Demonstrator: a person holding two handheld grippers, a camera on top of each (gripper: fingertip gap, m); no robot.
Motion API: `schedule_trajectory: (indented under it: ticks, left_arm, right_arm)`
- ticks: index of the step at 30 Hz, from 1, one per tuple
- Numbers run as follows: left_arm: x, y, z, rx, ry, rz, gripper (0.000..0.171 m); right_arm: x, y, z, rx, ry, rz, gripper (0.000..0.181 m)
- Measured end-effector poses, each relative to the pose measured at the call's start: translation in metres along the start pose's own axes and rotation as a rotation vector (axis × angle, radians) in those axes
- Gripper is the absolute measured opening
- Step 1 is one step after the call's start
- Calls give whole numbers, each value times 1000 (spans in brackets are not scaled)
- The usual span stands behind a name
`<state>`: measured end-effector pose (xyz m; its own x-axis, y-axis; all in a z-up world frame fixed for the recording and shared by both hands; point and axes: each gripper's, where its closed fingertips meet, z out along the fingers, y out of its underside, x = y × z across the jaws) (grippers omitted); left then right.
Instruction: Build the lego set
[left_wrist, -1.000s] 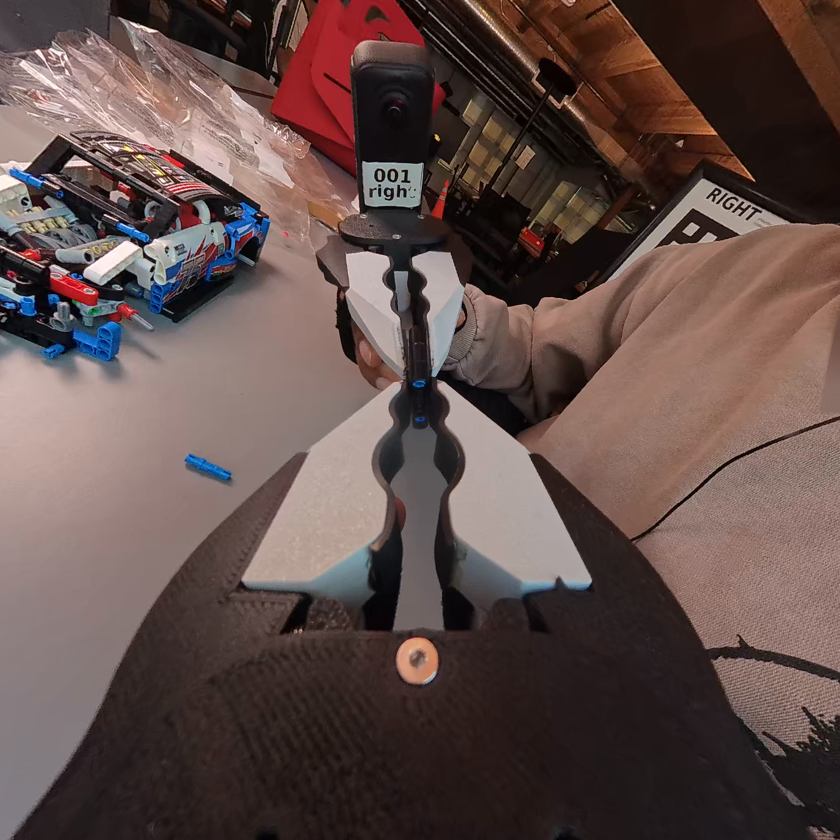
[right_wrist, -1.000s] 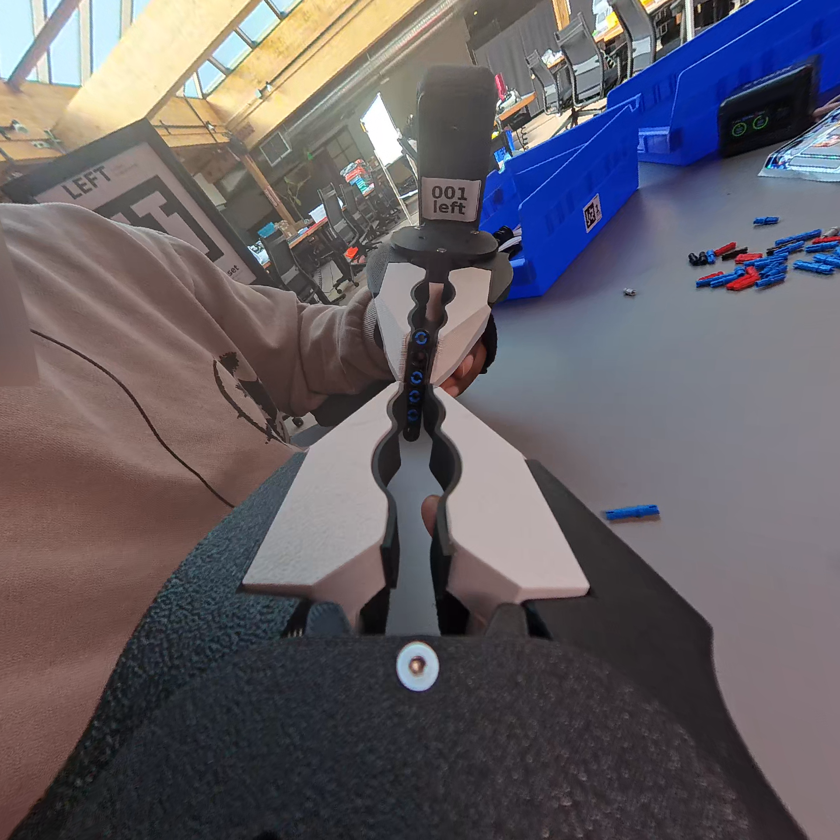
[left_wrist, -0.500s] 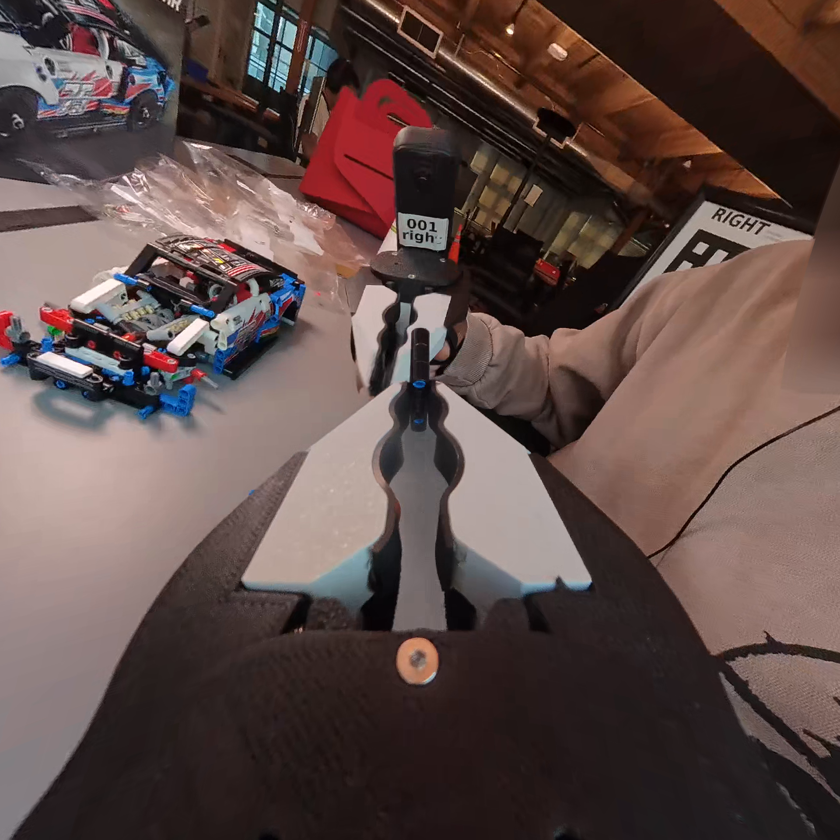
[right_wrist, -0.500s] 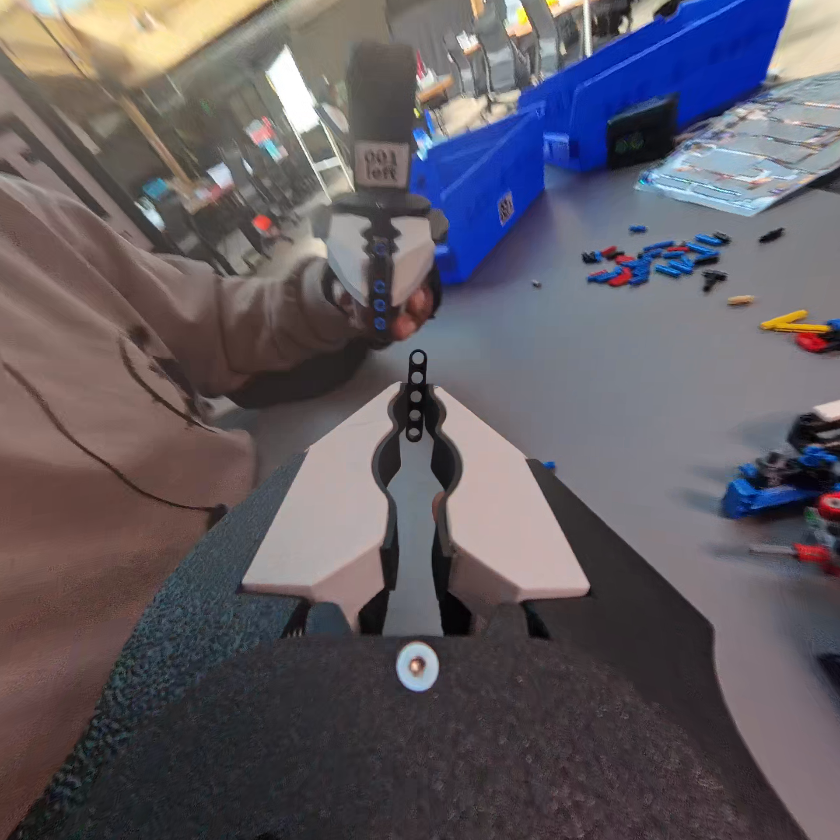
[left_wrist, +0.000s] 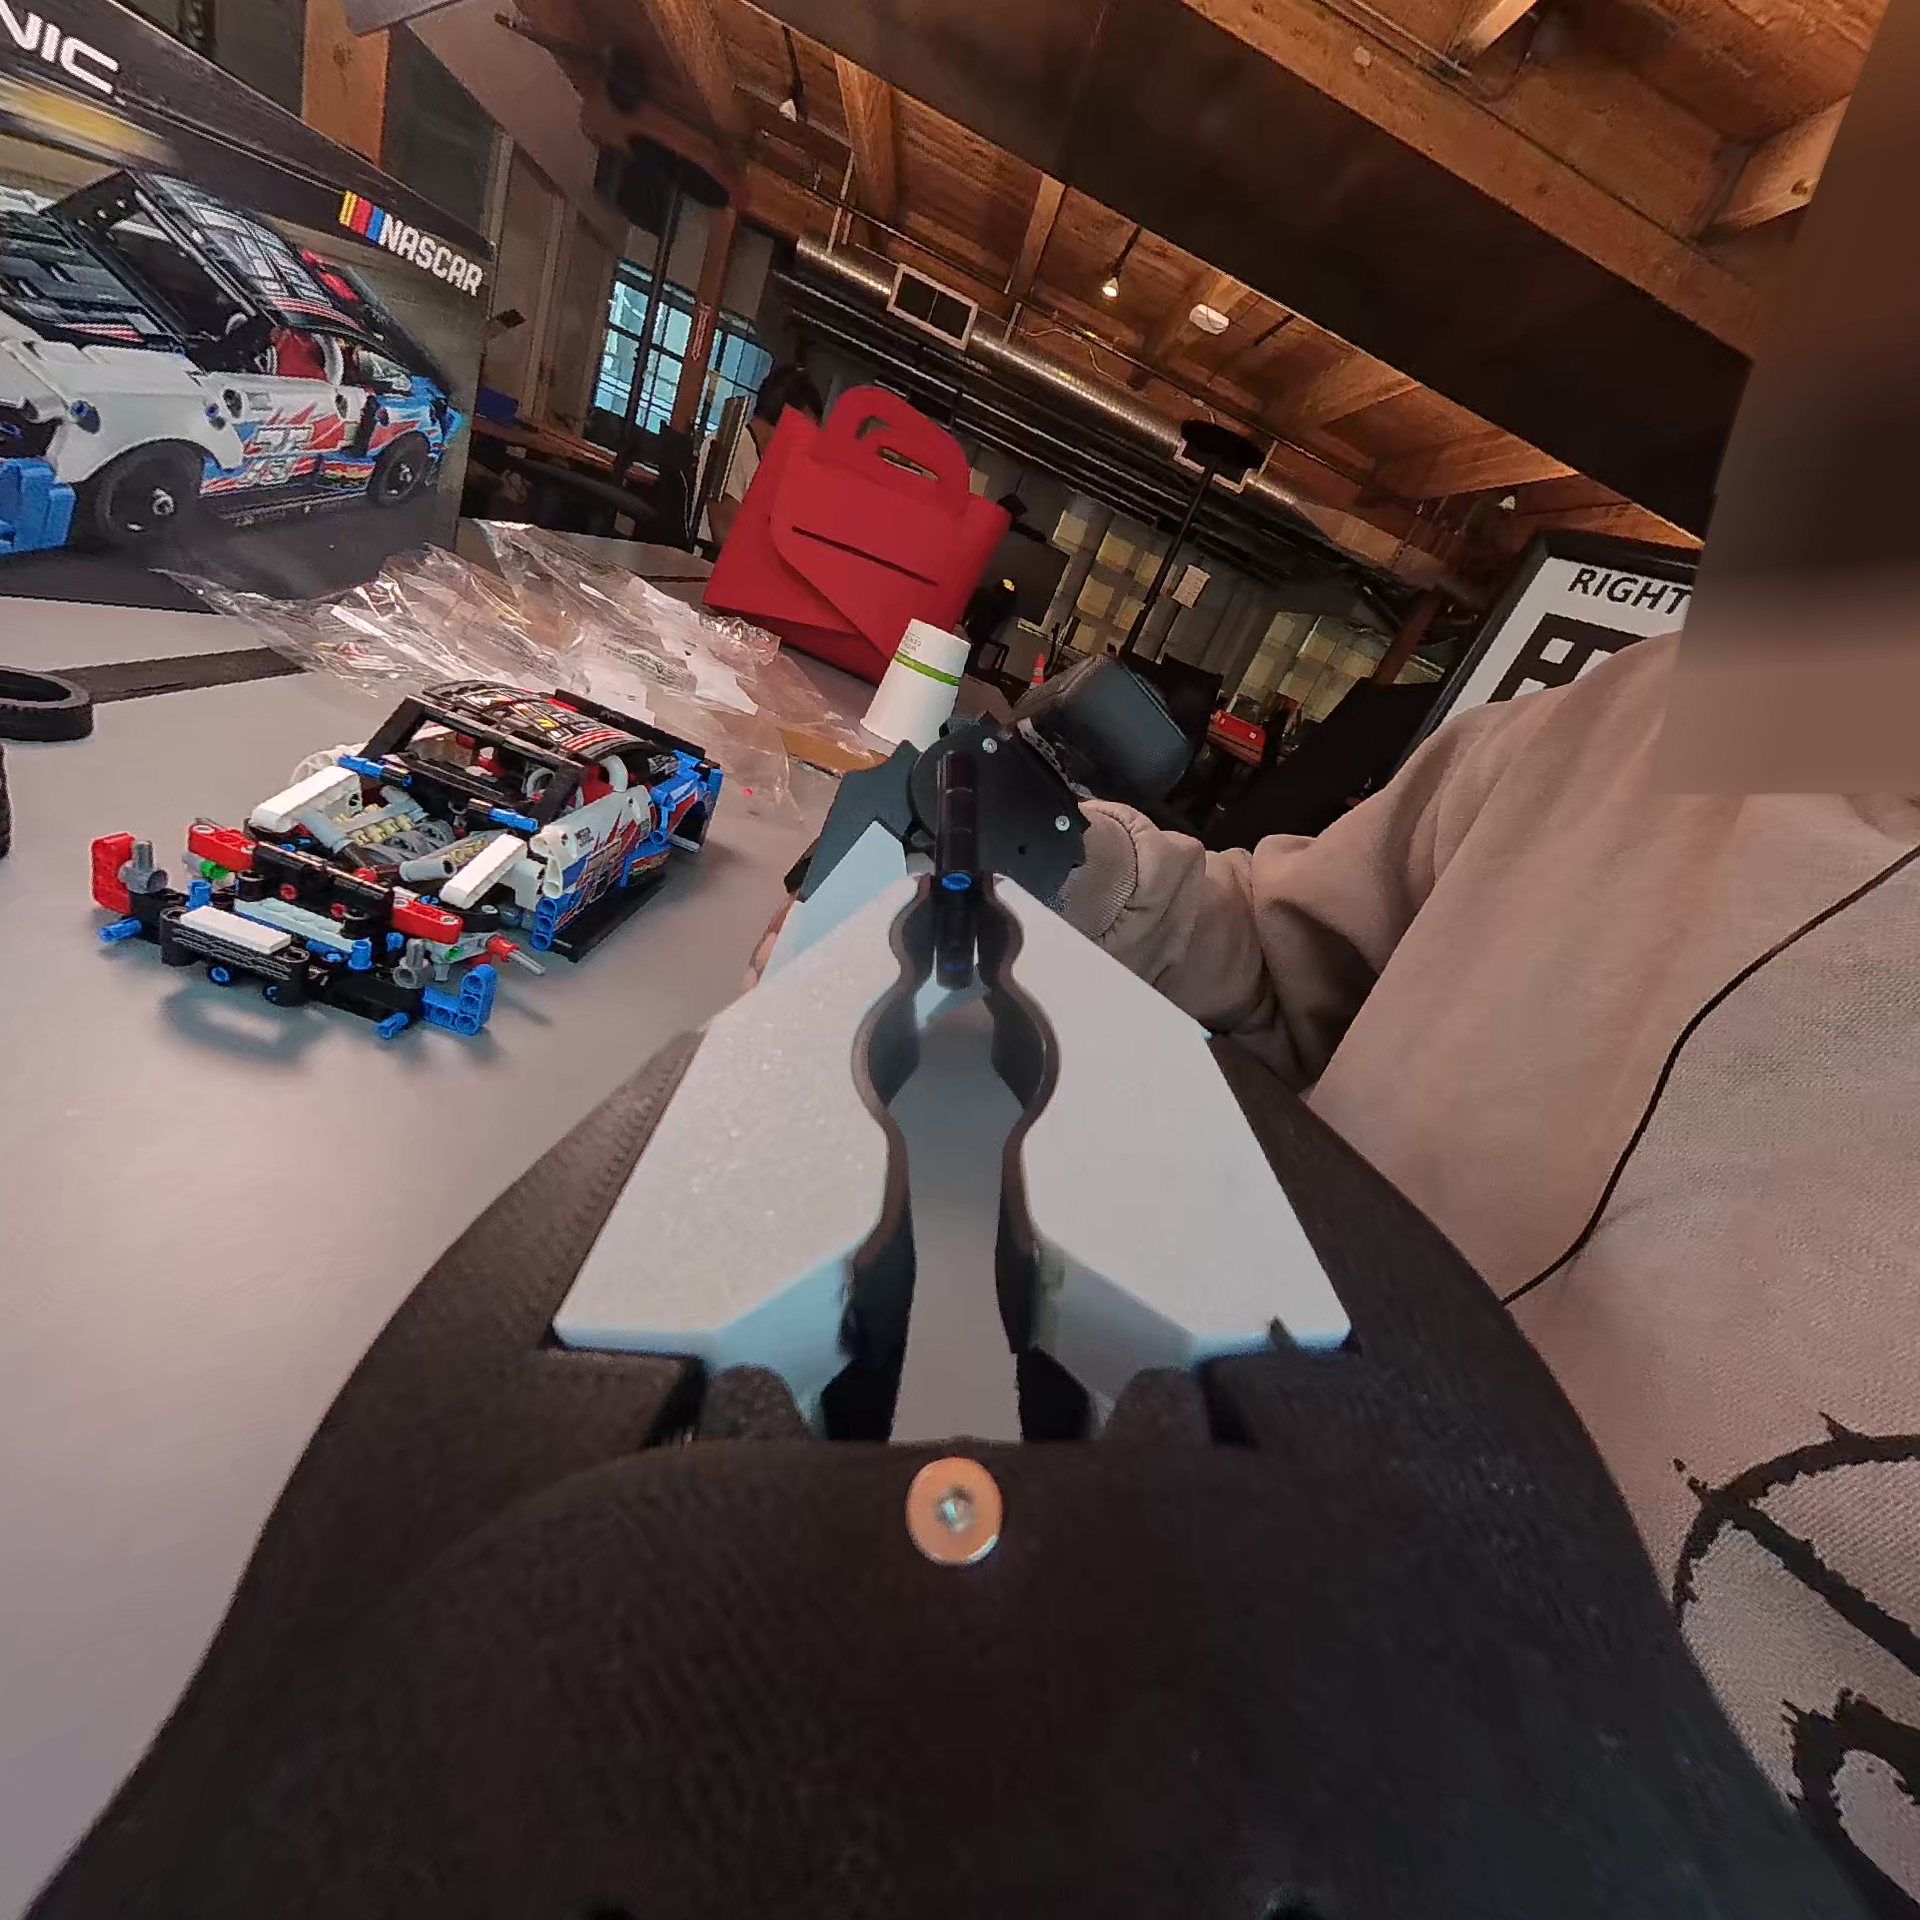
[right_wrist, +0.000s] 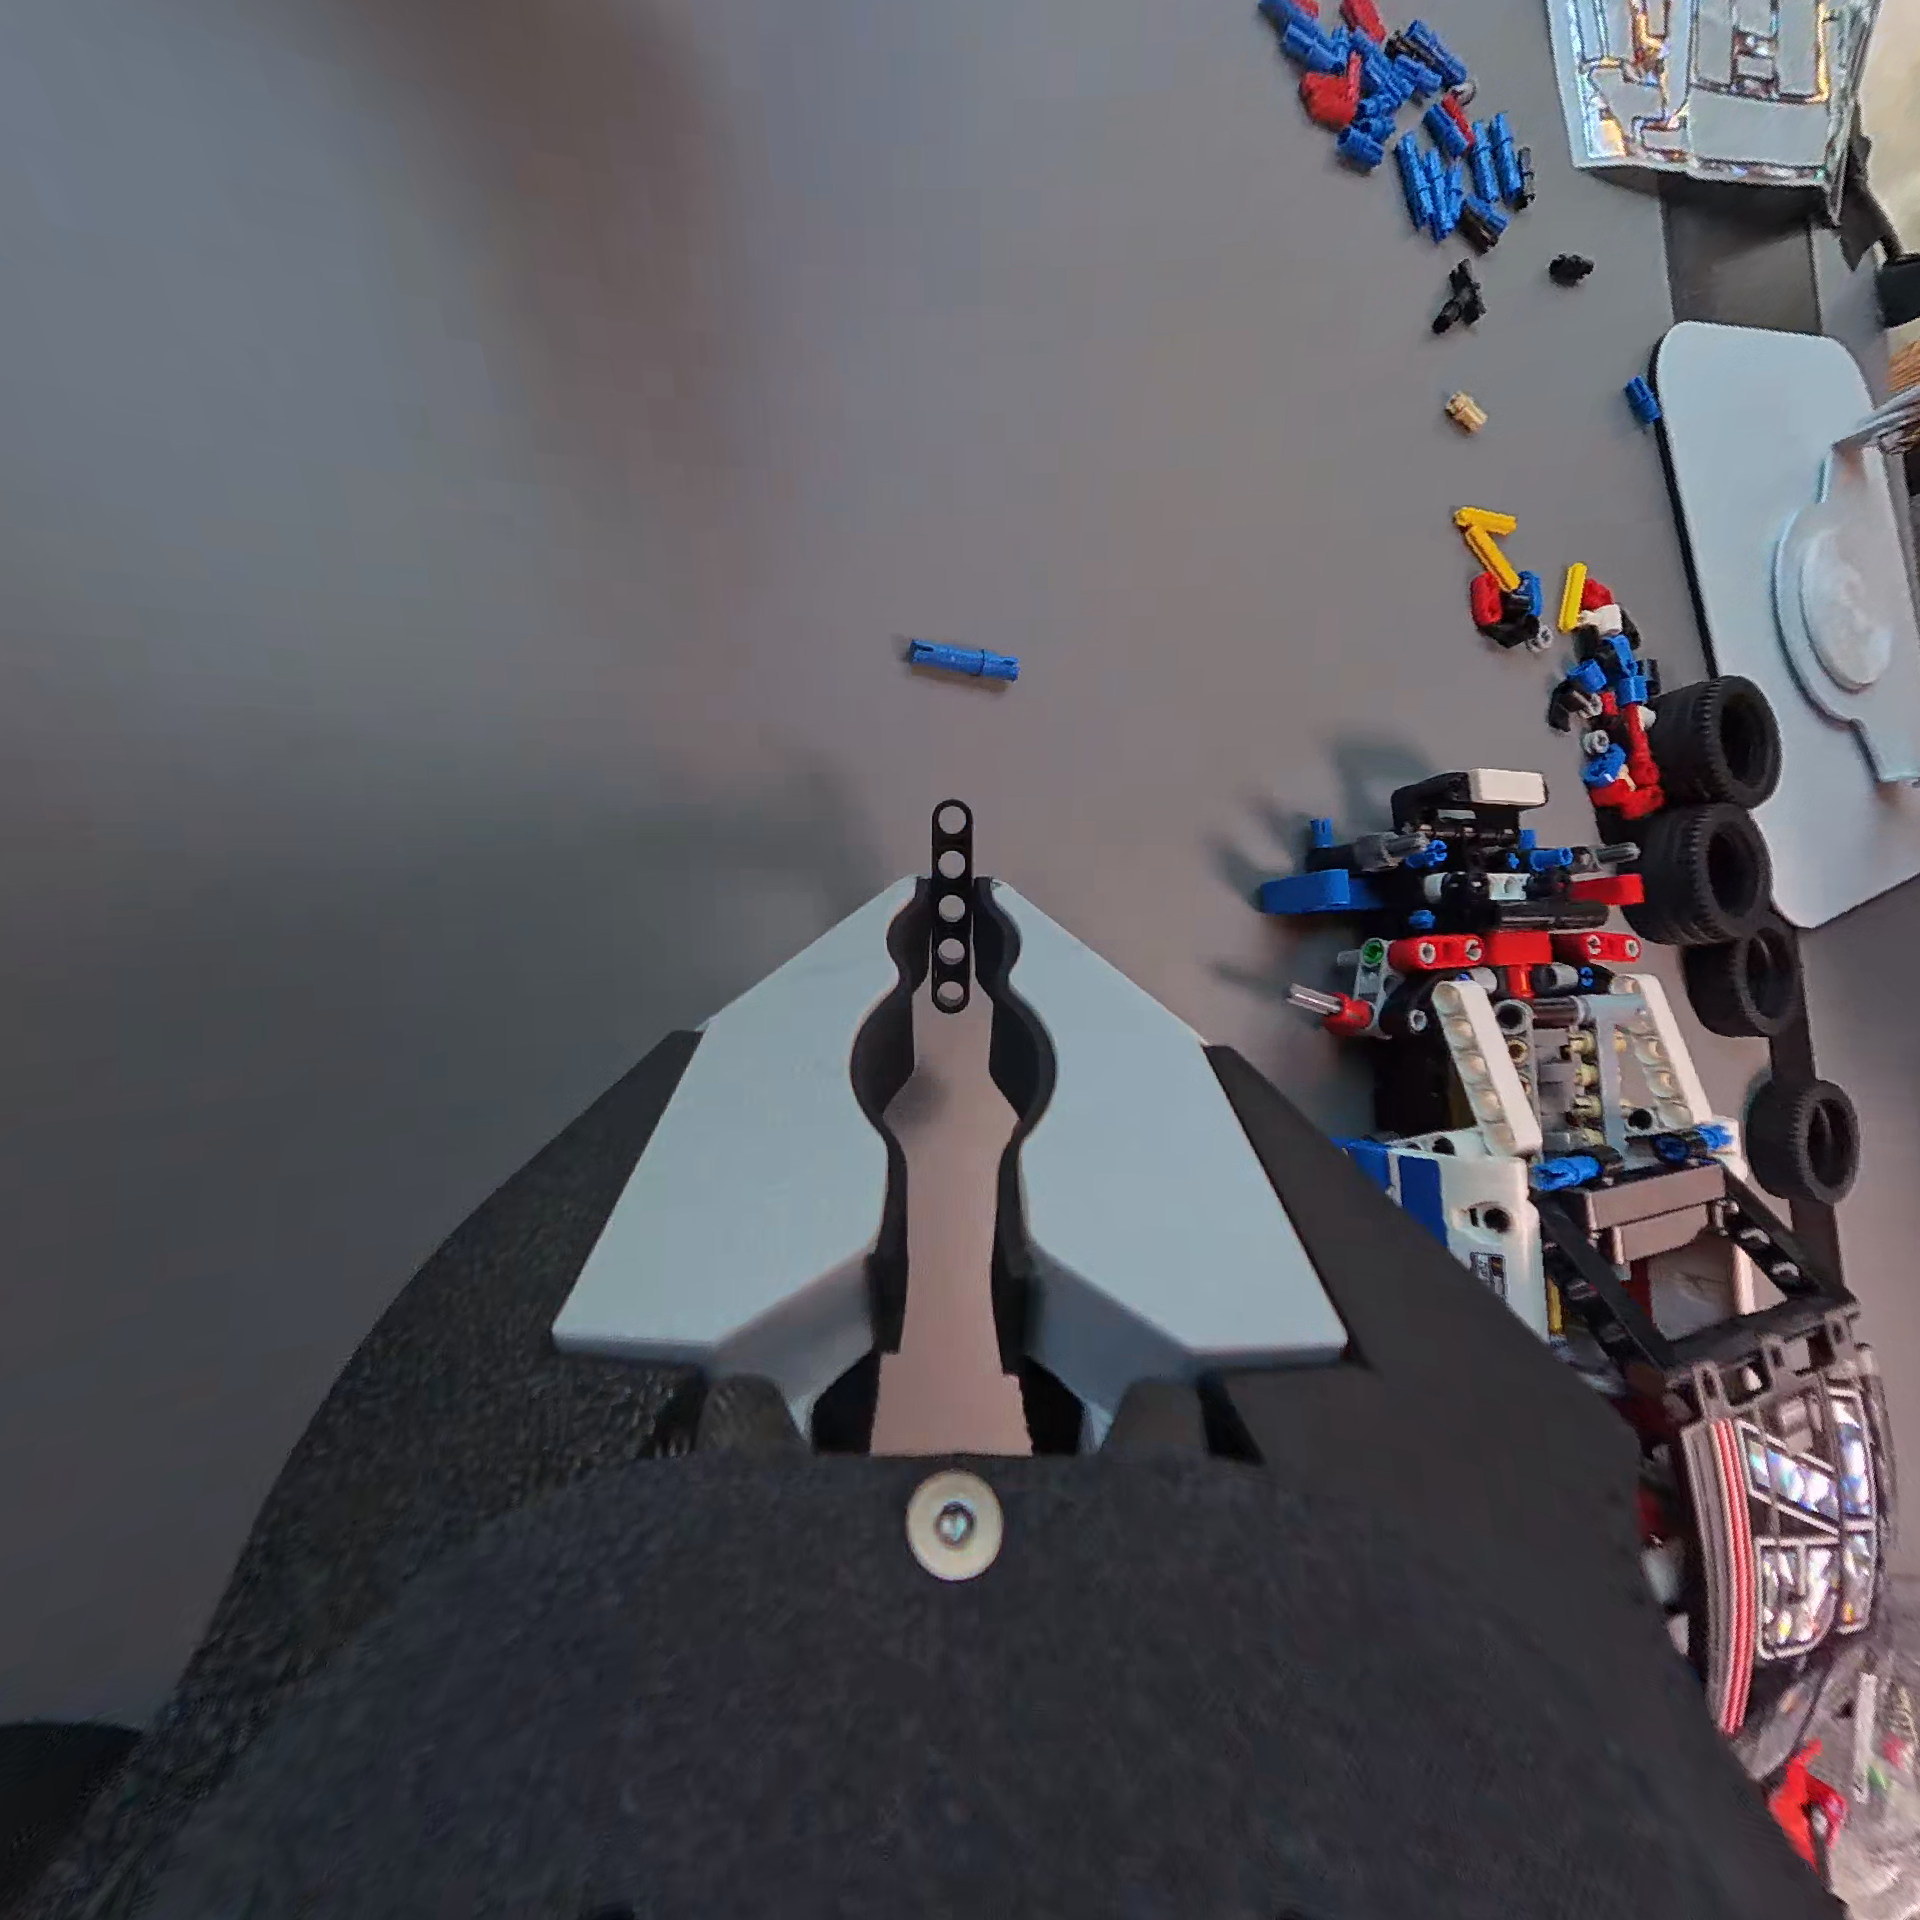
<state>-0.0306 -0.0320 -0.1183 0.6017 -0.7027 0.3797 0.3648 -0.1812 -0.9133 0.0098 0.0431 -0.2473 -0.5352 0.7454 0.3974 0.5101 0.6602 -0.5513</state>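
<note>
Left gripper (left_wrist: 956, 914) is clamping a black beam with blue pins (left_wrist: 954, 873). Right gripper (right_wrist: 953, 914) is pinching a thin perforated black beam (right_wrist: 951, 906) above the matte grey table (right_wrist: 520, 520), beside the half-built car (right_wrist: 1558, 1091).

Set box: the box (left_wrist: 218, 353) standing at the table's far left bears white lettering and a small multicoloured logo over a printed race car, with numerals on the car's door.
Sign board: a white board (left_wrist: 1595, 623) behind the person's sleeve carries black capital letters and heavy black shapes.
Paper cup: a white cup (left_wrist: 923, 681) by the red bag has a green band with print too small to read.
Car model: the half-built car (left_wrist: 447, 831) wears stickers with numerals along its flank.
Sheet: a silvery printed sheet (right_wrist: 1704, 94) lies at the table's edge, its print unreadable.
</note>
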Motion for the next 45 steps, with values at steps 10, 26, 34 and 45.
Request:
schedule_trajectory:
  ticks: [10, 26, 34, 45]
  left_arm:
    - [5, -3, 2, 29, 2, 32, 5]
    - [24, 15, 25, -45, 43, 121, 6]
    - [2, 64, 19, -419, -133, 422, 10]
    - [-6, 88, 18, -544, -188, 640, 7]
  right_arm:
    - [9, -51, -37, 334, -60, 208, 24]
    - [-13, -119, -76, 702, -325, 376, 5]
    - [-24, -78, -45, 318, -99, -72, 5]
    - [-32, -65, -36, 222, -132, -155, 5]
